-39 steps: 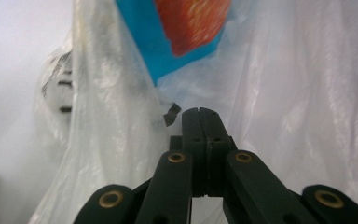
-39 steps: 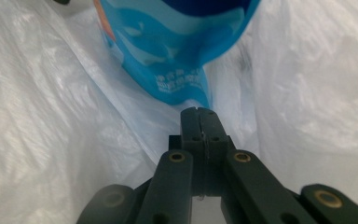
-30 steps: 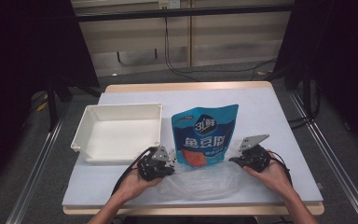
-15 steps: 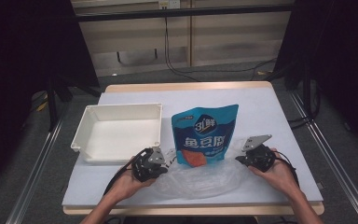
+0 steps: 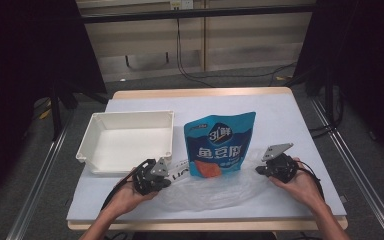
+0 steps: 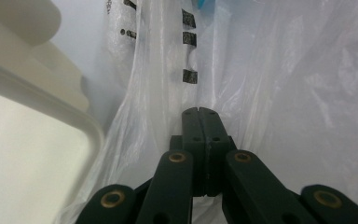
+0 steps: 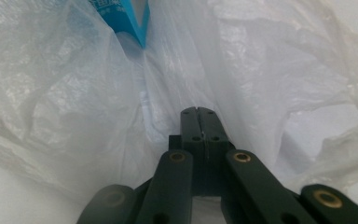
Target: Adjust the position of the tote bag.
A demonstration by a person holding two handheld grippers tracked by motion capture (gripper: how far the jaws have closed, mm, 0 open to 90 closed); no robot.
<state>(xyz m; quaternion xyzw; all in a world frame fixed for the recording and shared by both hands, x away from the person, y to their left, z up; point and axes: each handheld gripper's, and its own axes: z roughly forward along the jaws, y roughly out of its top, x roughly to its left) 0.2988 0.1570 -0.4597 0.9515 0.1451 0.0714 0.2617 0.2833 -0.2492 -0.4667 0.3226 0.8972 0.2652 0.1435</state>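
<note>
Lying tabletop: one plastic bag (image 5: 215,187), one blue pouch (image 5: 221,145), one white tray (image 5: 125,142).

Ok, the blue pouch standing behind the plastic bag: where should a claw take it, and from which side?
Probably take the blue pouch by its flat top edge, coming down from above. It stands upright, its top is clear and thin enough to pinch, while its foot sits at the clear plastic bag and the white tray stands close on its left. Both claws look shut at the bag's ends, so one must let go first.
</note>
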